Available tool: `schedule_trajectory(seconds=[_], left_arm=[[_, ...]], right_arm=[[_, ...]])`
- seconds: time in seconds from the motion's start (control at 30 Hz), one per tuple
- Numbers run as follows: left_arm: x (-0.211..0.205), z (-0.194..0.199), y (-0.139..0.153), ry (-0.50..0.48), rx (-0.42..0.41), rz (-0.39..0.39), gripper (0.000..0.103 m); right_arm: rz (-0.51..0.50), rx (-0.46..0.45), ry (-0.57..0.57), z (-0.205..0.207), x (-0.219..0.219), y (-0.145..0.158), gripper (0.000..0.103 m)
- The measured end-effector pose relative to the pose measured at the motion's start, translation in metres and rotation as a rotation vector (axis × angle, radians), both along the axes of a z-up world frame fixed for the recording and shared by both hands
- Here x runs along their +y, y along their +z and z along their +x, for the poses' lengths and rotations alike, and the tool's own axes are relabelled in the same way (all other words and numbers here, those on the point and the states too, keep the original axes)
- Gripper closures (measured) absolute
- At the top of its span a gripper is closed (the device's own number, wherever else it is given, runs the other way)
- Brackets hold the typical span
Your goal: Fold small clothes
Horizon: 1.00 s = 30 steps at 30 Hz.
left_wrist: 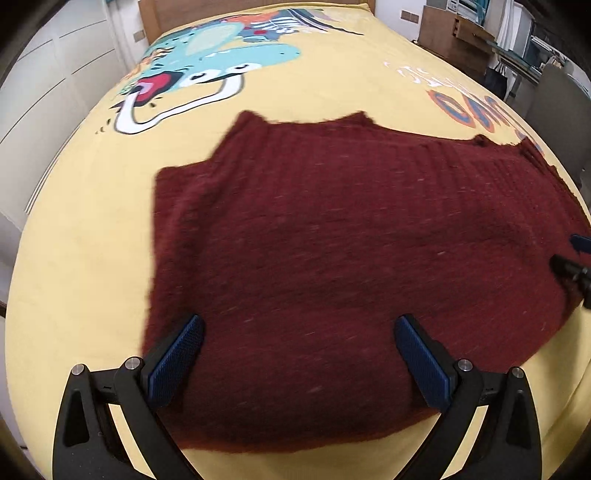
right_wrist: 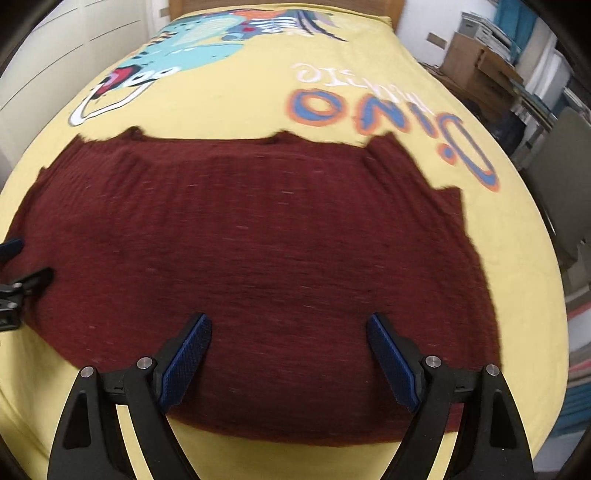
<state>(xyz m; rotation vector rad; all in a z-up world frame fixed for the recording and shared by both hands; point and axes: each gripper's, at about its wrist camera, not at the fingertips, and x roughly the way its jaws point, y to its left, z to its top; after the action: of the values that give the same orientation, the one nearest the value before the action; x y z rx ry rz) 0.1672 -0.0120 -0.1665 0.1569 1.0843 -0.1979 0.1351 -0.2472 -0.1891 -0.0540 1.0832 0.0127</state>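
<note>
- Maroon knit sweater (left_wrist: 332,251) lies spread flat on a yellow bedspread (left_wrist: 74,258), its ribbed far edge pointing toward the headboard (left_wrist: 258,4).
- Beyond the sweater, the bedspread carries a teal cartoon dinosaur print (left_wrist: 207,62) and orange-and-blue lettering (right_wrist: 369,110), both clear of the knit.
- Left gripper (left_wrist: 299,354) hangs over the sweater's near left part, fingers spread wide apart with only knit showing in the gap; whether the blue pads (left_wrist: 177,362) touch the fabric cannot be told, and nothing is pinched.
- Right gripper (right_wrist: 288,354) hangs over the sweater's near middle-right part, fingers likewise well apart, nothing clamped between them.
- From the left wrist view, a tip of the right gripper shows at the sweater's right side; from the right wrist view, a tip of the left gripper (right_wrist: 14,273) shows at the sweater's left side.
- Sweater's near hem lies just short of the bedspread's near edge, a yellow strip showing beneath both grippers.
- Right of the sweater, past the bed, stand cardboard boxes (right_wrist: 476,62) and shelving (right_wrist: 546,48); left of it, white cabinet fronts (left_wrist: 55,74).
- Both views are somewhat blurred.
</note>
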Motion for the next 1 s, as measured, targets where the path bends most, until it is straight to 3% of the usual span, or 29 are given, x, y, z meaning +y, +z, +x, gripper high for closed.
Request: schedule_trajectory(seconds=[0.23,0.37,0.67,0.87,1.0], left_arm=[[0.011,-0.001,-0.002,0.01,-0.013,-0.004,0.001],[0.011,-0.003,-0.007,0.023,-0.009,-0.014,0.001],[0.011,-0.008,-0.005,0.026,-0.025,-0.021,0.001],[0.008,-0.01,-0.003,0.029,-0.019,-0.006,0.001],[0.008,-0.01,0.012,0.021,0.045,-0.029,0.001]], right_arm=[[0.074,0.0,-0.097,-0.014,-0.048,-0.006,0.015],[0.102,0.0,-0.101,-0.017,-0.052,-0.011,0.015],[0.117,-0.047,-0.113,-0.023,-0.046,-0.023,0.002],[0.064,-0.071,-0.115,-0.031,-0.037,-0.007,0.001],[0.069,-0.085,-0.074,-0.047,-0.03,0.01,0.001]])
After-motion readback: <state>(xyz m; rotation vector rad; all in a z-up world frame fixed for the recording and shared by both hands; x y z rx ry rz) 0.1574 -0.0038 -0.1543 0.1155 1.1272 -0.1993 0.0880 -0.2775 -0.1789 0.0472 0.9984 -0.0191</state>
